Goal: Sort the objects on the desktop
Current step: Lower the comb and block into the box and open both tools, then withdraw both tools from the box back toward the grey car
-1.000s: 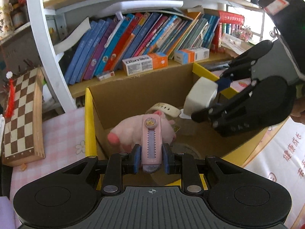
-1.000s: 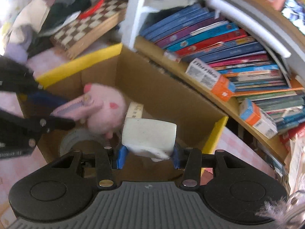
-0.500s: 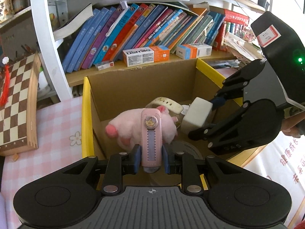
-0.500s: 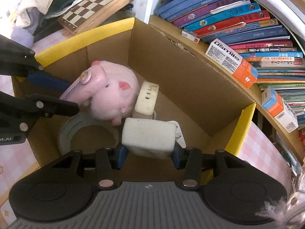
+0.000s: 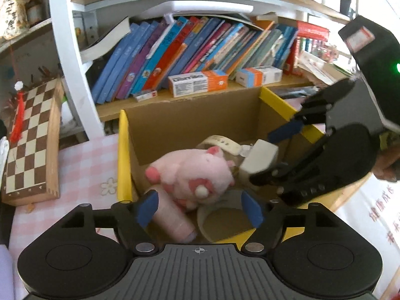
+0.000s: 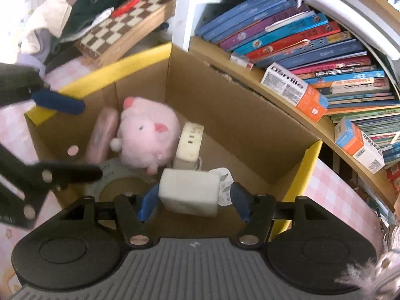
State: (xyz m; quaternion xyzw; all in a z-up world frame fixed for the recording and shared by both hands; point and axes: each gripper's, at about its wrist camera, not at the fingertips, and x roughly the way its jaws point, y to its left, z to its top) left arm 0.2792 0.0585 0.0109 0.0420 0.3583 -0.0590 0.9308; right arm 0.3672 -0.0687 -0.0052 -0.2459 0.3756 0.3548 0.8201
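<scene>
Left gripper (image 5: 200,208): jaws opening, pink case (image 5: 172,218) just dropped into box (image 5: 190,125).
Right gripper (image 6: 192,203): jaws opening, releasing charger (image 6: 188,191).
Meaning: both items sorted.

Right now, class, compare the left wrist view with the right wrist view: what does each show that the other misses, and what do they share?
Only the left wrist view shows the left gripper from behind, jaws opening, and the right gripper's dark housing with its green light.

Only the right wrist view shows the heap of clothes behind the chessboard and the prongs of the white charger, which sits between the right gripper's opening jaws.

Both show the cardboard box, pink plush pig, pink case, tape roll, power strip and bookshelf.
</scene>
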